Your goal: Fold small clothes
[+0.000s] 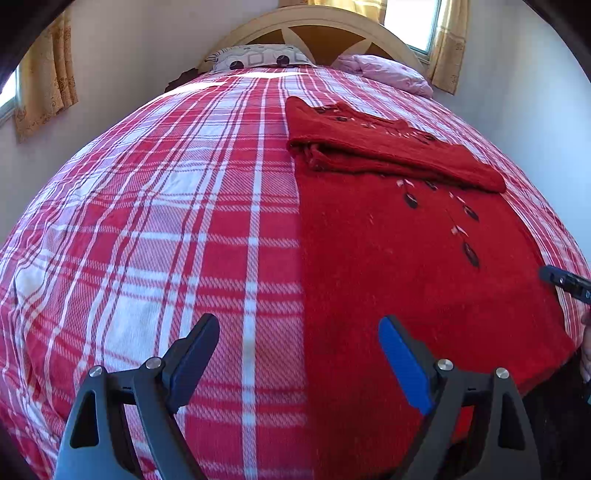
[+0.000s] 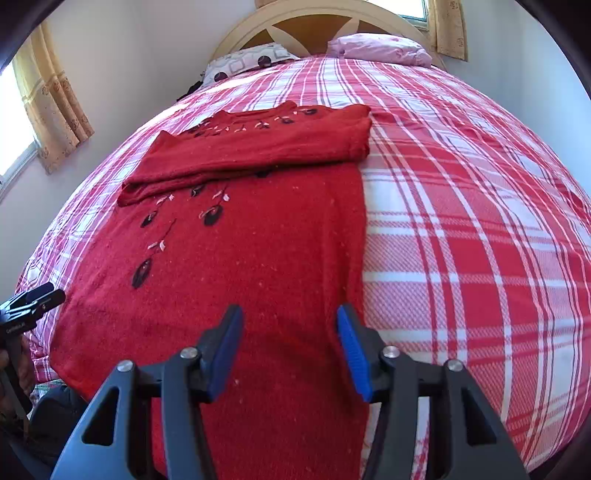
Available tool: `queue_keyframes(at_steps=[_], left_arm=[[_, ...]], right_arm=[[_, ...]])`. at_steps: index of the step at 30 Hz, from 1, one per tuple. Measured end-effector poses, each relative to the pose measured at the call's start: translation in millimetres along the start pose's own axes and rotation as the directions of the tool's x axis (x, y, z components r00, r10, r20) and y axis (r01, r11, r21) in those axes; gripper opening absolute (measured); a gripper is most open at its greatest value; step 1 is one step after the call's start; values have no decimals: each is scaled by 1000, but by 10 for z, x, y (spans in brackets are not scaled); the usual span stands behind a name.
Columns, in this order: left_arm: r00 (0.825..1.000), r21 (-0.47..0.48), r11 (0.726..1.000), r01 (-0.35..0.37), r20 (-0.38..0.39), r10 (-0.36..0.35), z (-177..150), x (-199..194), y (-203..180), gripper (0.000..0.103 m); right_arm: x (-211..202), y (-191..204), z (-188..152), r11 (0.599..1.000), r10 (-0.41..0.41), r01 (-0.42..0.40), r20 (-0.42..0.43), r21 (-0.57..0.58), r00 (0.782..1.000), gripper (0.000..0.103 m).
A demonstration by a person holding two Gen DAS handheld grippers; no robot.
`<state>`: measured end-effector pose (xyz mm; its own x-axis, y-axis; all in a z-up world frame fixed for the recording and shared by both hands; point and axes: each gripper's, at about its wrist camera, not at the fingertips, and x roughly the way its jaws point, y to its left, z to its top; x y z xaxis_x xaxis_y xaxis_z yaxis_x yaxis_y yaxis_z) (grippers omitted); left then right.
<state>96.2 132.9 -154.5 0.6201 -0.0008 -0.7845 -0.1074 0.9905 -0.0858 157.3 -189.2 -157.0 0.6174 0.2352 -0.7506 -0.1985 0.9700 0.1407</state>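
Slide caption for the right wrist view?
Open right gripper hovers over a partly folded red sweater on a plaid bedspread.

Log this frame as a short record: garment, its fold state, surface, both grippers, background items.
garment: red sweater with dark leaf embroidery
fold state: top part folded down over the body, sleeves tucked in; lower part lies flat
surface: red-and-white plaid bedspread
left gripper: fingers open, over the sweater's left edge, holding nothing
right gripper: fingers open, over the sweater's right edge, holding nothing
background: patterned pillow, pink pillow, headboard
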Motion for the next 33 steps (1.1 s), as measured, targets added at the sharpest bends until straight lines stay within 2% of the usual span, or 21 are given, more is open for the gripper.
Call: queue_keyframes(at_steps=[1,4,12,14,16,24,30,33], left_arm=[[1000,5,1000,5,-4,-5,-52,-26,-11,86],[999,-5,999,40,-33,-40,-197,-58,-18,71],[991,-47,992,117,-63,-120,-343,-162,-8,69],[989,-42,991,126,-72,-129,-357,-181,-32,58],[983,-47,986,159,-84,-163,-375,-198,-59,53],[983,-27,988,150,-107,-152,-426,-219,-115,51],[982,-21,988,150,-113,-151,-458,-227,-120,51],[983,-6,989,146,-111,-146,-482,-224,-137,51]], right_arm=[[-14,-8,-21,1000,0,0,1,4,1000,54],[-86,-12,-128,1000,3,-3,6,14,1000,53],[-201,18,-389,1000,-5,5,-2,7,1000,53],[-239,1,-427,1000,2,-2,-6,13,1000,53],[-278,-23,-467,1000,7,-6,-10,20,1000,52],[-379,-103,-639,999,-11,13,-42,42,999,50],[-479,-275,-797,992,62,-56,-46,117,997,50],[-500,-304,-841,988,86,-79,-48,132,995,47]])
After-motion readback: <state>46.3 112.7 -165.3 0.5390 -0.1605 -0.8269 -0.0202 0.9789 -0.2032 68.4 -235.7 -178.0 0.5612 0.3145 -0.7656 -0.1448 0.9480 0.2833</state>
